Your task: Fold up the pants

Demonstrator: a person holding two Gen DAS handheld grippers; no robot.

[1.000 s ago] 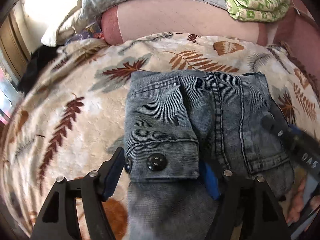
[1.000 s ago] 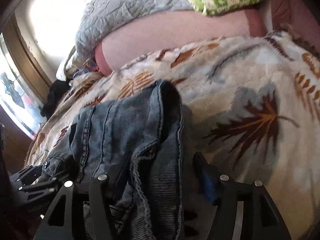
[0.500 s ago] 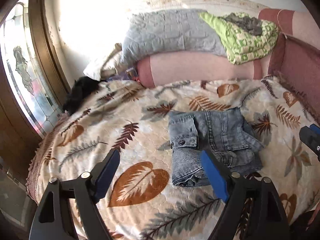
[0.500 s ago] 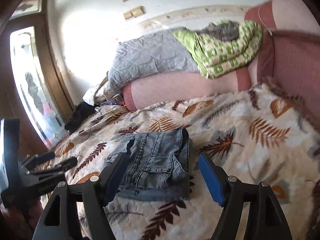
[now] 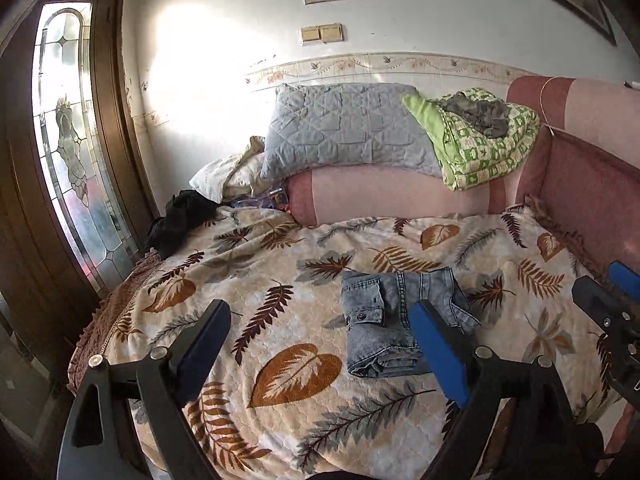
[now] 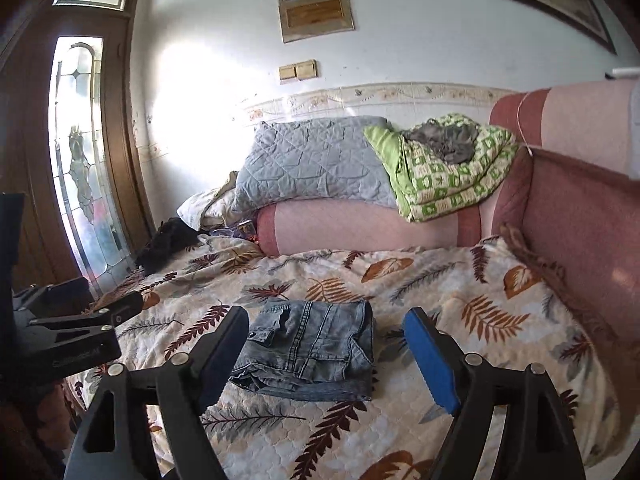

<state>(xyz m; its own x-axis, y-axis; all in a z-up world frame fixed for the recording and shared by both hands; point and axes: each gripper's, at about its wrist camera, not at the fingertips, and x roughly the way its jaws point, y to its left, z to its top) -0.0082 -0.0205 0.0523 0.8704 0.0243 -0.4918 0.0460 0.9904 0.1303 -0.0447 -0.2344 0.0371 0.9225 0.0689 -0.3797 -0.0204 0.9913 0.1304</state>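
Mid-bed on the leaf-print blanket point(image 6: 500, 320), the folded jeans point(image 6: 312, 352) could spring loose unweighted, both claws point(image 5: 320, 344) point(image 6: 326, 354) opening wide, empty.

We see daylight entering through the window point(image 5: 68, 152) at the left, blowing out a glare patch on the wall point(image 5: 192, 64) at upper centre; fisheye bends the edges, corners go black, focus stays sharp.

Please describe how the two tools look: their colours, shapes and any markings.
Both match. The left tool and right tool have black plastic frames with triangular cut-outs, silver screw heads, and two long fingers faced with blue pads. Faint embossed lettering, unreadable, marks the left tool's side.
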